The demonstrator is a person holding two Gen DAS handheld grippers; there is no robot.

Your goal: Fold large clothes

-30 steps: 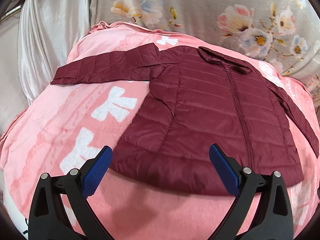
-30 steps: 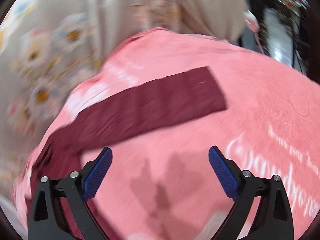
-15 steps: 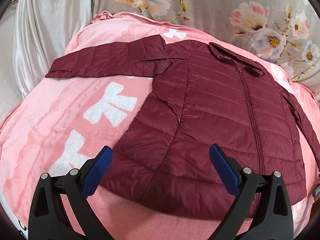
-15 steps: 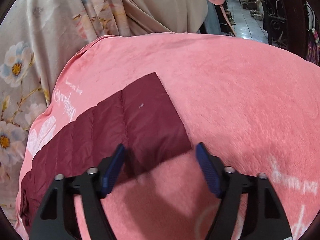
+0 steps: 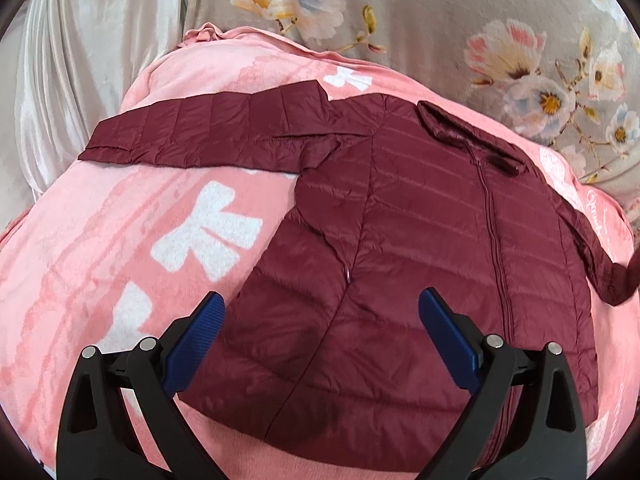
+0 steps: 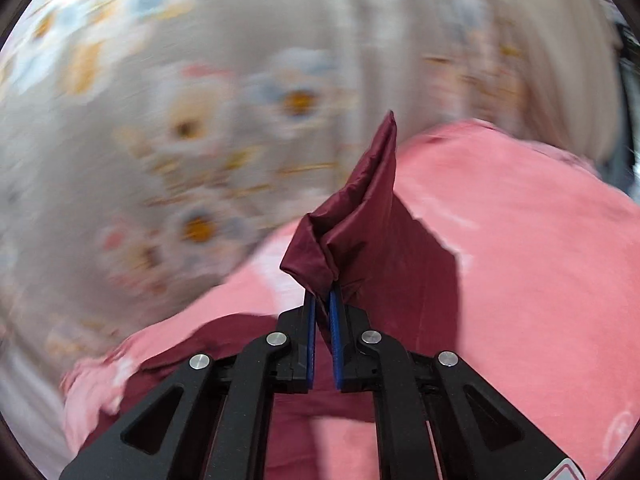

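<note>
A maroon quilted jacket [image 5: 420, 248] lies front up on a pink blanket [image 5: 100, 240], its left sleeve [image 5: 208, 132] stretched out flat to the left. My left gripper [image 5: 322, 320] is open and empty above the jacket's lower hem. My right gripper [image 6: 323, 300] is shut on the cuff of the jacket's right sleeve [image 6: 360, 216] and holds it lifted off the blanket. In the left wrist view that sleeve [image 5: 600, 256] rises at the right edge.
A floral grey curtain [image 5: 480, 20] hangs behind the blanket, with a shiny pale drape [image 5: 72, 60] at the left. The right wrist view is motion-blurred. Pink blanket [image 6: 520, 240] spreads to the right of the lifted sleeve.
My right gripper has closed on the right sleeve's cuff and lifted it, swinging left. My left gripper has moved slightly closer over the jacket's hem, still open.
</note>
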